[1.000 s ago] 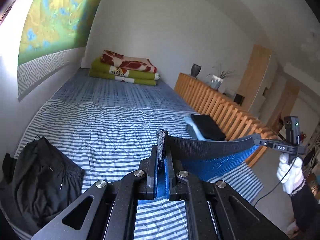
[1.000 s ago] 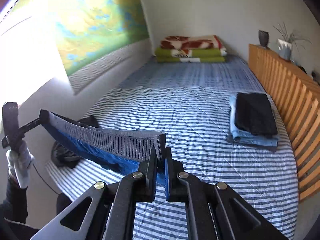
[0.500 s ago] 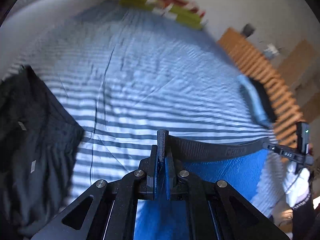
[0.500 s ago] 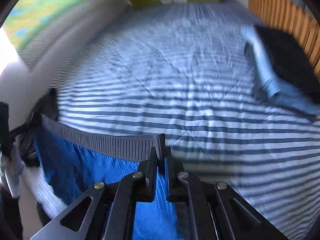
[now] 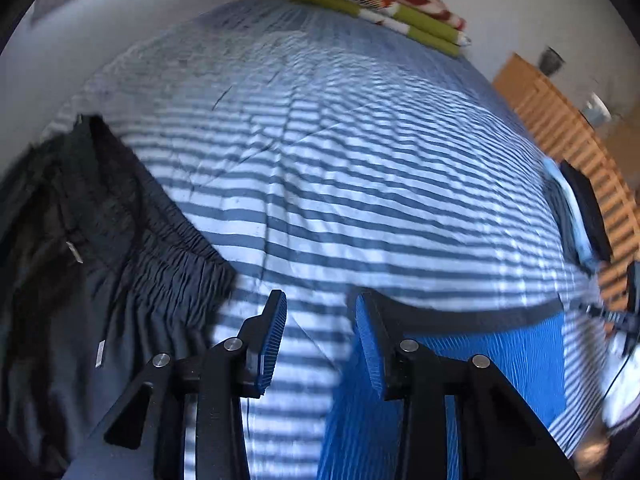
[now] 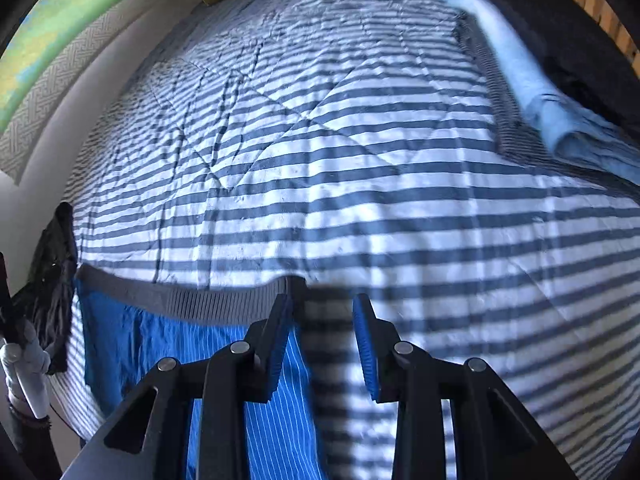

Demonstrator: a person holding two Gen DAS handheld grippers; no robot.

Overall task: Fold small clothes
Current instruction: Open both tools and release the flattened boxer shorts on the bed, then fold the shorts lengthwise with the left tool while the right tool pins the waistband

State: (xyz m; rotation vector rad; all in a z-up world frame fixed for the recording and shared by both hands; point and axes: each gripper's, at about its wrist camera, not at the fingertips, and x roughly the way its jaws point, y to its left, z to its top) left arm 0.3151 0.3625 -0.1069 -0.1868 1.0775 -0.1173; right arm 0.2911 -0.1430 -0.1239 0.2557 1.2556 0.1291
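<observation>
Your left gripper (image 5: 320, 336) has its jaws spread wide with nothing between them; only striped bedding shows in the gap. Your right gripper (image 6: 322, 340) is the same, jaws wide apart and holding nothing. The blue shorts (image 5: 460, 364) lie flat on the striped bed cover (image 5: 360, 168), their grey waistband (image 6: 180, 300) stretched straight between the two grippers. In the left wrist view the waistband's end sits just behind the right-hand finger of your left gripper; in the right wrist view its other end sits just behind the left-hand finger of your right gripper. Whether the fingers touch the band is hard to tell through the blur.

Left of the blue shorts, a heap of black clothes (image 5: 80, 260) lies at the bed's edge. Beyond the shorts and to their right, a folded stack (image 6: 540, 80), light blue beneath and black on top, rests near the wooden slatted rail (image 5: 560, 120). Farthest from the shorts, folded green and red blankets (image 5: 380, 4) lie at the wall.
</observation>
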